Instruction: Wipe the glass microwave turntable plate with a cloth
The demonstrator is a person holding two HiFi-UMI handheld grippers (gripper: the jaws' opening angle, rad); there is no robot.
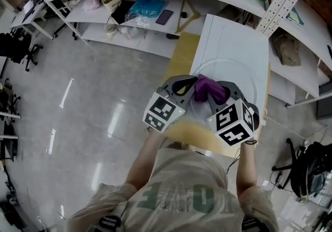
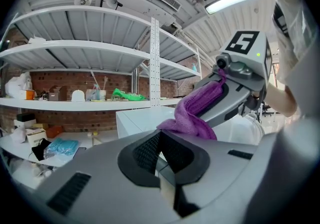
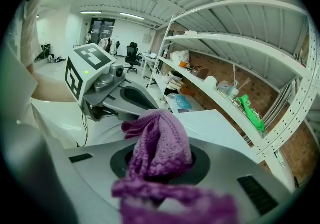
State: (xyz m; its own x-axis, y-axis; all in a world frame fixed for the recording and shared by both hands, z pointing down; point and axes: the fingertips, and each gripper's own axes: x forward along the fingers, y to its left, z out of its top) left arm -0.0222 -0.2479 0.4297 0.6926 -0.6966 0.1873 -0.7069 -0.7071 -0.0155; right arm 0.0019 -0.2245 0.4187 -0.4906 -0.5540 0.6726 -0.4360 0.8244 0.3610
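Turntable plate lies flat at the white surface's near end. Right tongs clamp the purple cloth. Left tongs are pinched, seemingly on the plate's rim. Scrub hard and the glass may skid off the surface.

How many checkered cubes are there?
2. One cube on the left gripper by the glass plate; the other cube on the right gripper holding the purple cloth. None seems hidden.
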